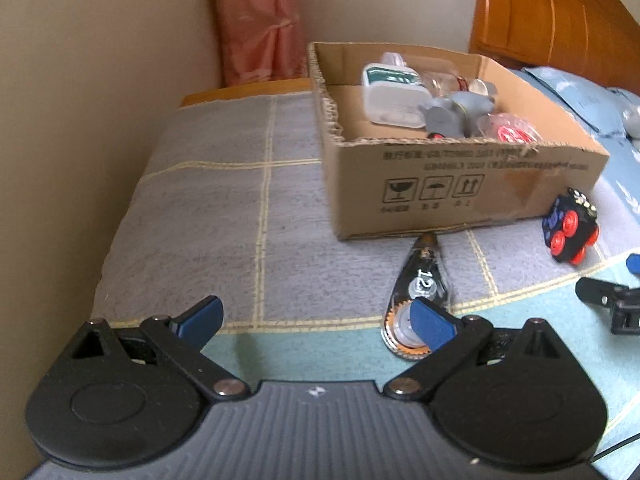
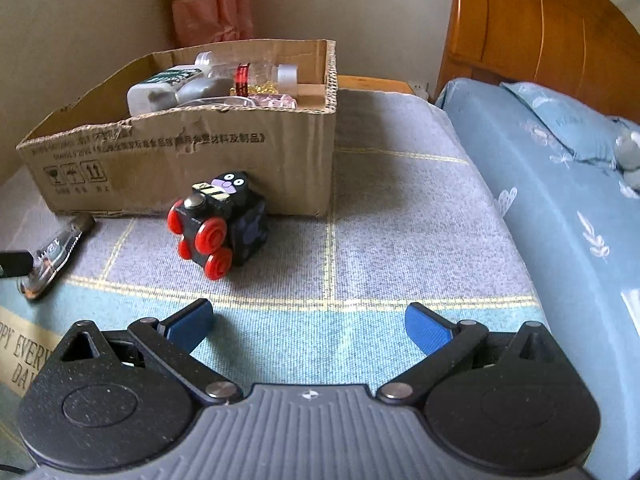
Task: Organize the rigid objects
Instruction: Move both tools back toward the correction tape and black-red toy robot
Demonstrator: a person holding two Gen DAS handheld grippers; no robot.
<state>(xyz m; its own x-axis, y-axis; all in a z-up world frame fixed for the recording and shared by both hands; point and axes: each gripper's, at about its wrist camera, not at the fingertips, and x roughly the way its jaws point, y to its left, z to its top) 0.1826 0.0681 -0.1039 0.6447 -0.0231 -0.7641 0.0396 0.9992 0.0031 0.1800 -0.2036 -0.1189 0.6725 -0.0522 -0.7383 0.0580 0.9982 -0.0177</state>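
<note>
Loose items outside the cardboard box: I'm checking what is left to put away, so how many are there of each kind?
Correction tape dispenser: 1
Black toy cube with red wheels: 1
Total: 2 loose items on the blanket, both beside the cardboard box.

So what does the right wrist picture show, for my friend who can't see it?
The open right gripper hovers over a checked blanket, facing a black toy cube with red buttons beside a cardboard box of bottles.

Pink curtain against beige wall, wooden headboard, blue floral pillow, checked grey blanket
</note>
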